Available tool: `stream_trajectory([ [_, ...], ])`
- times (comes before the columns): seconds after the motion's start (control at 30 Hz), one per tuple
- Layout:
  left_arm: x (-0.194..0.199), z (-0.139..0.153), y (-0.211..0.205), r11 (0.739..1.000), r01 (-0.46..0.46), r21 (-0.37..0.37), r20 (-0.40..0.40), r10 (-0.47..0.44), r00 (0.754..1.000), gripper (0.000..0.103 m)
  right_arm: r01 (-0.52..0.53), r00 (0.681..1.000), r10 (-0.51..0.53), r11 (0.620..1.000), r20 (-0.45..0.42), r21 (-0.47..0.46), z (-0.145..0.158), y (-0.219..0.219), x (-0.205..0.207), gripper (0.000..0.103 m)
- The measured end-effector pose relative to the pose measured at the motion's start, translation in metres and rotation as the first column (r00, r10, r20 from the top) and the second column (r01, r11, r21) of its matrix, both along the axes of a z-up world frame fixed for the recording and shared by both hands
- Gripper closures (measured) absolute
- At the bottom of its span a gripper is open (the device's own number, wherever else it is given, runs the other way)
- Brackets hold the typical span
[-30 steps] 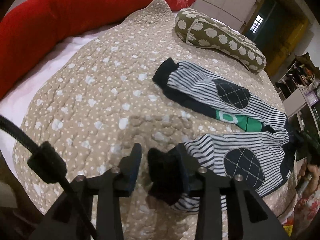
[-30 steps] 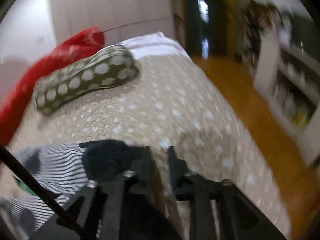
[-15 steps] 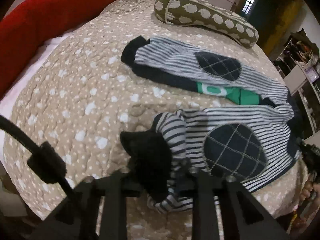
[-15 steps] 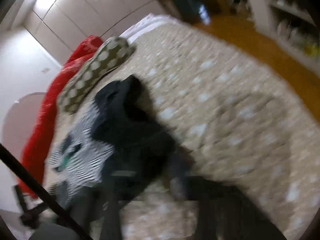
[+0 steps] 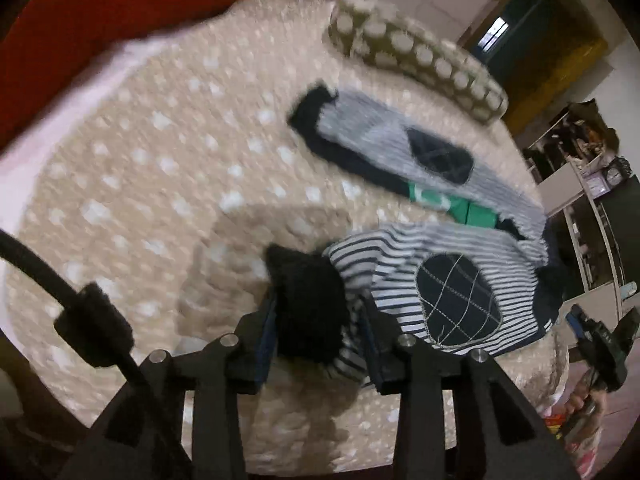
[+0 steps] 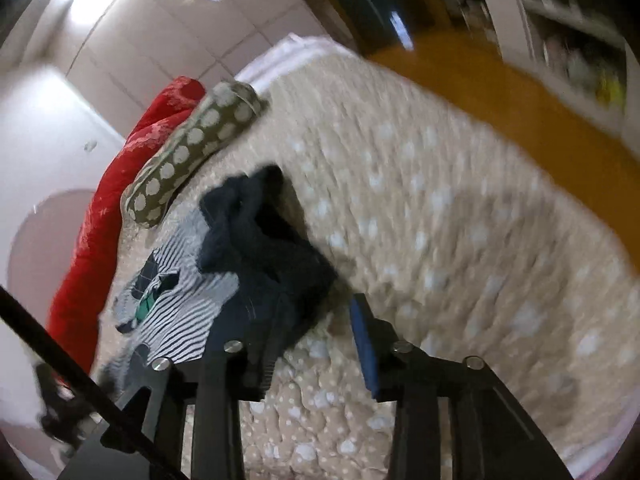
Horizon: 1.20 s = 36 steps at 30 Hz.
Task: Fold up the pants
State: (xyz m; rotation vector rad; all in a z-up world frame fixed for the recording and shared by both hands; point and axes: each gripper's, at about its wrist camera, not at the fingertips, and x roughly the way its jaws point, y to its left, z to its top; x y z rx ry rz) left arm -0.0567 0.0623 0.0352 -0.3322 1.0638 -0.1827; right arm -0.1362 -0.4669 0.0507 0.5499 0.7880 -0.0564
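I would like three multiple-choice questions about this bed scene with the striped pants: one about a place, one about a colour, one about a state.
1. Where does the spotted olive cushion lie?
A. beyond the pants
B. on the floor
C. under the pants

2. What colour is the label between the two legs?
A. yellow
B. green
C. pink

3. What is between the fingers of the left gripper?
A. nothing
B. the cushion
C. a dark cuff of the pants

Answers:
1 A, it rests on the quilt past the far leg.
2 B, the green label shows at the crotch.
3 C, the cuff fills the gap between the fingers.
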Motion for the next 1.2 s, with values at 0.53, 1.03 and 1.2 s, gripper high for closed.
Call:
stream_trajectory([
  [0.53,0.132,0.044,-0.044,0.981,0.161,0.109,0.104,-0.172,0.980,0.035,-0.535,0.844,0.526,0.820,-0.099,-0.202,0.043,0.139,0.182,0.034],
  [1.03,0.239,-0.020,-0.047,0.948,0.307,-0.084,-0.021,-0.310,0.951,0.022,-0.726,0.670,0.684,0.684,-0.289,-0.065,-0.032,0.221,0.312,0.032],
  [1.2,0.236,-0.023,-0.064,0.957,0.288,0.025,-0.061,-0.286,0.956,0.055,-0.761,0.644,0.710,0.634,-0.285,-0.140,-0.036,0.243,0.302,0.081],
])
